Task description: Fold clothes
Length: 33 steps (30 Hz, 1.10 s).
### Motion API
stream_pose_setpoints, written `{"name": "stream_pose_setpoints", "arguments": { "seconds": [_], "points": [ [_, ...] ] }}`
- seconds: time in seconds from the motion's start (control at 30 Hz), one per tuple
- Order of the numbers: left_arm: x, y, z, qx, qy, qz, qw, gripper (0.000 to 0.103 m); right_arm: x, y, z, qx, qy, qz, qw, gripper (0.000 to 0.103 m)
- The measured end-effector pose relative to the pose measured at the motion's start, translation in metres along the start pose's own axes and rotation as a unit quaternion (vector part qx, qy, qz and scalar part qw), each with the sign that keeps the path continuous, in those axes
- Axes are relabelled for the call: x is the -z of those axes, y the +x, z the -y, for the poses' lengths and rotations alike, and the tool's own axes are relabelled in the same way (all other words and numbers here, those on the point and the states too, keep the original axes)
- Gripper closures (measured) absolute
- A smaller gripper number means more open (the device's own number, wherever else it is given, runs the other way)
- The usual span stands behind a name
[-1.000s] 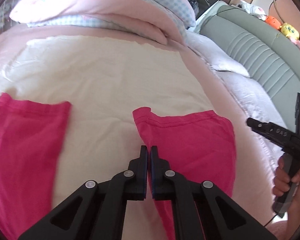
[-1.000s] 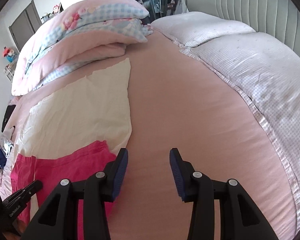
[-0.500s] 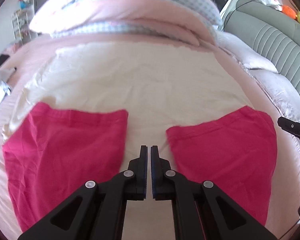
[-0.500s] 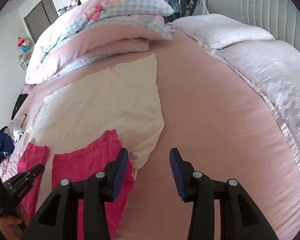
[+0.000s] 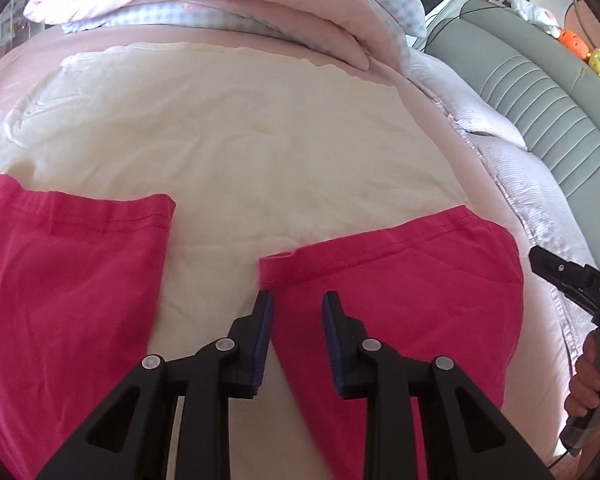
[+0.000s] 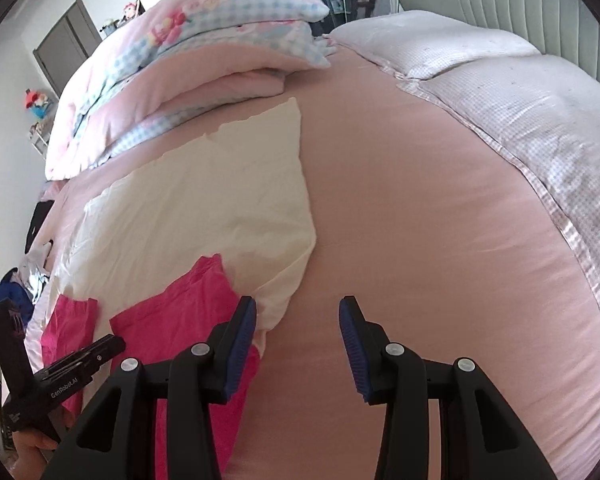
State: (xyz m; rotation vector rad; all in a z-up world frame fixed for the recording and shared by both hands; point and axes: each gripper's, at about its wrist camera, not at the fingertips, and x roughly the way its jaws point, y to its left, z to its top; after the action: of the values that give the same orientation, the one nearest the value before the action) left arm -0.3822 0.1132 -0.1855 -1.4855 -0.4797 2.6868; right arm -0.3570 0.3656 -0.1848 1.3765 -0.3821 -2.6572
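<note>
The left gripper (image 5: 296,312) has its jaws spread, holding nothing, over the near inner corner of one leg of the pink trousers (image 5: 392,300); the other leg lies off to the left. Closing here may pinch only the top layer, or the white sheet (image 5: 236,120) beneath, dragging both. The right gripper (image 6: 298,320), jaws spread wide, hangs over bare bed (image 6: 420,220), with the trousers left of its jaws.
</note>
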Motion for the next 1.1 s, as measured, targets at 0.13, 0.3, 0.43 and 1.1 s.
{"name": "stream_pose_setpoints", "arguments": {
  "seconds": [0.13,0.3,0.43,1.1],
  "points": [
    [0.004,-0.006,0.0,-0.011,-0.028,-0.006,0.9995,0.08,-0.008,0.002,0.0,-0.008,-0.006,0.001,1.0,0.061],
    [0.008,-0.003,0.006,-0.003,0.0,-0.011,0.9999,0.072,-0.012,0.01,-0.015,-0.005,-0.044,-0.002,0.999,0.061],
    [0.006,0.001,0.009,0.033,0.001,-0.007,0.9994,0.1,-0.013,0.013,-0.022,-0.046,-0.064,-0.016,0.997,0.061],
    [0.005,-0.003,-0.011,-0.023,0.017,0.003,0.9996,0.1,-0.013,0.014,-0.018,-0.056,-0.065,-0.01,0.996,0.061]
  ]
}}
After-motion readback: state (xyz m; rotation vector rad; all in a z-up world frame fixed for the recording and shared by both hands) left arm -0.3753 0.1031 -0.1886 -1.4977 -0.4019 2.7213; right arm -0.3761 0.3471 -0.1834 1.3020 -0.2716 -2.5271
